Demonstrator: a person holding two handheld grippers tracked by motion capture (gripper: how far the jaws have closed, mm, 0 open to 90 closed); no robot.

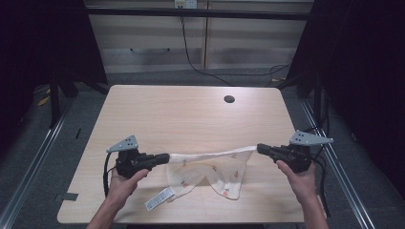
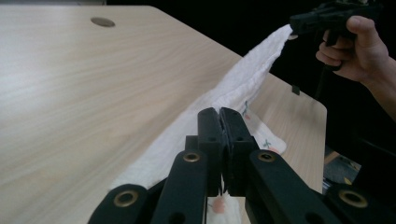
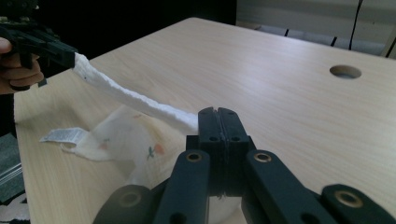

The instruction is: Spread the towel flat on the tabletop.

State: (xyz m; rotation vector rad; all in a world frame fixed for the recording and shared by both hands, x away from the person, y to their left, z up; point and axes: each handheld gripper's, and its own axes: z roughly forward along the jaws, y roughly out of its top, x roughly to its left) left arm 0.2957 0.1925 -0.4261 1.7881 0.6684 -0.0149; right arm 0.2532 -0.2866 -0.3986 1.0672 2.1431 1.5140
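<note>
Jaws of two grippers: left gripper (image 1: 165,157), right gripper (image 1: 261,148), clamp one cloth (image 1: 210,167).

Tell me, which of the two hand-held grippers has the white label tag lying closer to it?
The left hand-held gripper. The label tag lies on the table below it, at the cloth end far from the right hand-held gripper.

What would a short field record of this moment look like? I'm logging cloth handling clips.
surface: light wooden table with a round cable hole
item: white printed cloth with a care label
left gripper: shut on one end of the cloth's top edge
right gripper: shut on the other end
cloth state: top edge stretched between the grippers, lower part sagging onto the table
</note>
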